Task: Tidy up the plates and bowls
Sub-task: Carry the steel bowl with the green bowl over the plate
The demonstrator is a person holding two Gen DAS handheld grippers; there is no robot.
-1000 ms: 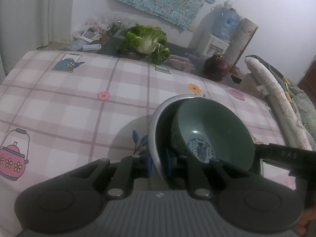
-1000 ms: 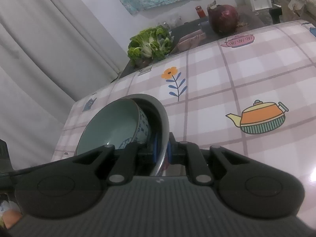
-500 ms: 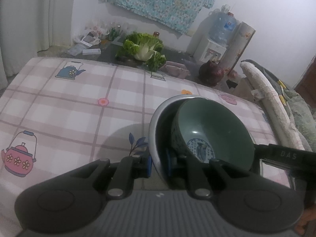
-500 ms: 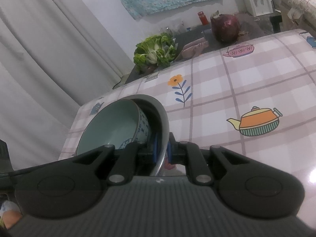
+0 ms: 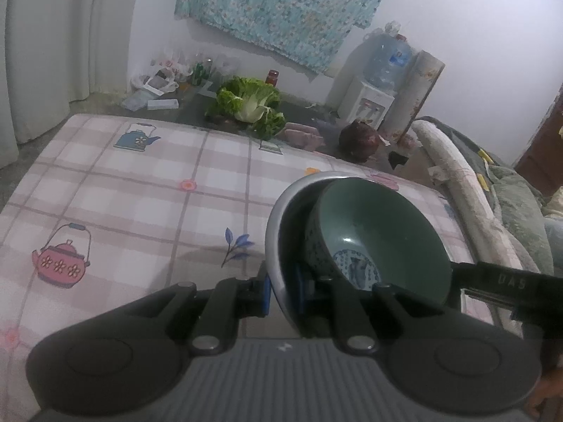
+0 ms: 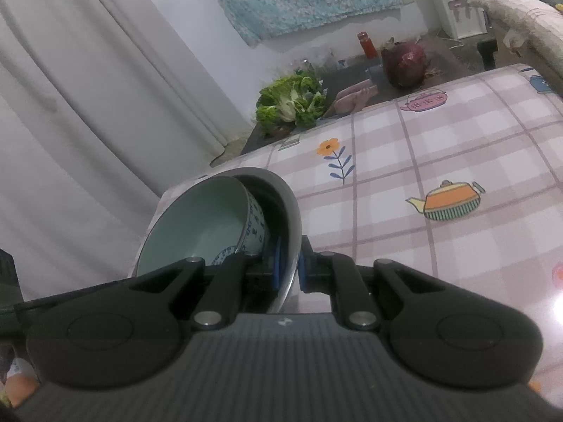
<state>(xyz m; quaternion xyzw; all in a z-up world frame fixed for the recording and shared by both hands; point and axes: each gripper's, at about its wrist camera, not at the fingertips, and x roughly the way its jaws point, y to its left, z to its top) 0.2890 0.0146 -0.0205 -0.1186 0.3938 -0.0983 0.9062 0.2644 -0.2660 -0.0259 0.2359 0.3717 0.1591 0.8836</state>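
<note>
Your left gripper (image 5: 283,290): two black fingers with blue pads, closed to a narrow gap on the rim of the grey metal bowl (image 5: 278,246); one pad (image 5: 266,293) sits outside the wall, the other inside.

Your right gripper (image 6: 288,267): same build, likewise pinched onto the opposite rim of the grey metal bowl (image 6: 290,218), blue pad (image 6: 301,269) against the outer wall. In the left wrist view its black body enters at 3 o'clock.

Grey metal bowl: held between both grippers, above the tablecloth; whether it touches the cloth cannot be told.

Green ceramic bowl with blue-and-white patterned outside (image 5: 380,235): nested inside the metal bowl, tilted, leaning against its inner wall; pale green interior in the right wrist view (image 6: 200,228).

Pink-and-white checked tablecloth with teapot and flower prints (image 5: 140,193): spreads below and beyond the bowls; pink teapot print at 9 o'clock in the left view, orange teapot print (image 6: 447,200) at 3 o'clock in the right view.

Beyond the table's far edge, 12 o'clock:
- leafy green cabbage (image 5: 251,107)
- dark red round cabbage (image 5: 360,139)
- white water dispenser with blue bottle (image 5: 373,88)
- turquoise floral cloth on the wall (image 5: 281,7)
- white curtain (image 6: 88,88), 10 o'clock in the right view
</note>
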